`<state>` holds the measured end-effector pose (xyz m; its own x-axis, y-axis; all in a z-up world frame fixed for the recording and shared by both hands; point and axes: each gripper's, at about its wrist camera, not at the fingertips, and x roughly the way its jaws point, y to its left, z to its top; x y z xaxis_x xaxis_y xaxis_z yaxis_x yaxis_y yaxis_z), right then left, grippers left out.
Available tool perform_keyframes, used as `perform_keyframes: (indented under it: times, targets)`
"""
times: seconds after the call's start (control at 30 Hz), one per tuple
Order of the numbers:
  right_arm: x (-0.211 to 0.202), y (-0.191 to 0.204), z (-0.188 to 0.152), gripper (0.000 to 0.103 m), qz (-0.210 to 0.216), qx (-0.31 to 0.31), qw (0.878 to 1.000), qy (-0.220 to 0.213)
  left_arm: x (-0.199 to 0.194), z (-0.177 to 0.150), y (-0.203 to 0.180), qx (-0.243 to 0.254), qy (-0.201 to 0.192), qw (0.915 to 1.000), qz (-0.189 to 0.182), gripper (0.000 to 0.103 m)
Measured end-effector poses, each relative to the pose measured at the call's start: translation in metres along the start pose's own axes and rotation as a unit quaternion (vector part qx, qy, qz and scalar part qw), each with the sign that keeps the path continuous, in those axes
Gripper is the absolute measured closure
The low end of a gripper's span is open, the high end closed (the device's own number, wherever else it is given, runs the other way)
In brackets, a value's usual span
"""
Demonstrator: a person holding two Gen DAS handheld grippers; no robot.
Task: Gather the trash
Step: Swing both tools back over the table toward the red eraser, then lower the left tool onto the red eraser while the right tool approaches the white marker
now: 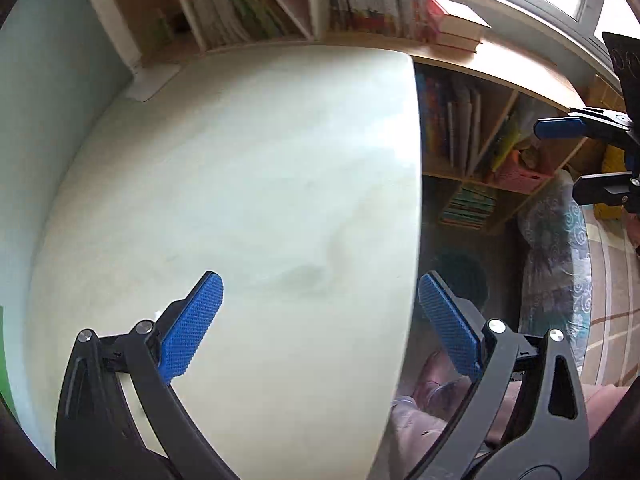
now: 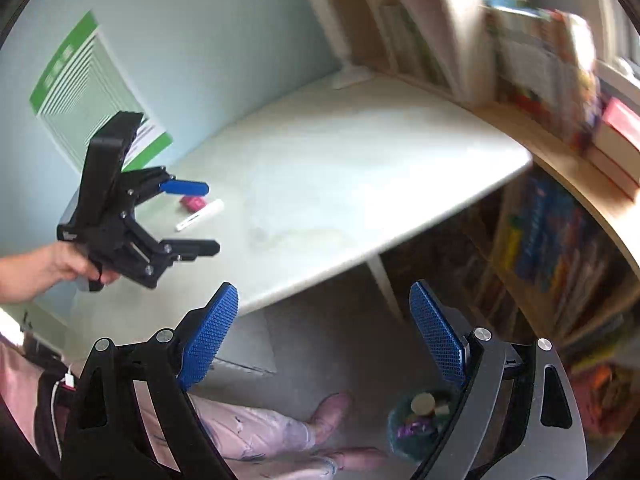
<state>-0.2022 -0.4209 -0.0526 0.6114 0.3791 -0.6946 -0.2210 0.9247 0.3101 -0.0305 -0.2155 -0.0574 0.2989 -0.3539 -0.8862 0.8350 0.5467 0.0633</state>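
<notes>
right wrist only: pink wrapper (image 2: 192, 202) | white stick (image 2: 200, 215) | bin (image 2: 420, 424)

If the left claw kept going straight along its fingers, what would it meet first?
Probably the bare white tabletop: the left claw is open and empty, angled down over it near the right edge. In the right wrist view, the pink wrapper and white marker lie beside its line; depth is unclear.
</notes>
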Motion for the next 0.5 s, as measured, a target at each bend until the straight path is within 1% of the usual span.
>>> perform_keyframes:
  times: [0.13, 0.23, 0.37, 0.5]
  targets:
    - [0.034, 0.036, 0.029, 0.016, 0.026, -0.055, 0.998, 0.021, -0.012, -0.024, 0.061, -0.03, 0.002, 0.9988, 0.037, 0.007]
    - [0.058, 0.062, 0.049, 0.016, 0.042, -0.089, 0.995, 0.031, -0.02, -0.04, 0.1, -0.052, 0.005, 0.9971, 0.056, 0.007]
    - [0.085, 0.093, 0.07, 0.016, 0.058, -0.125, 0.989, 0.044, -0.028, -0.057, 0.134, -0.072, 0.001, 0.9945, 0.076, 0.007]
    - [0.109, 0.119, 0.084, 0.016, 0.068, -0.161, 0.983, 0.056, -0.03, -0.069, 0.152, -0.079, 0.003, 0.9926, 0.092, 0.007]
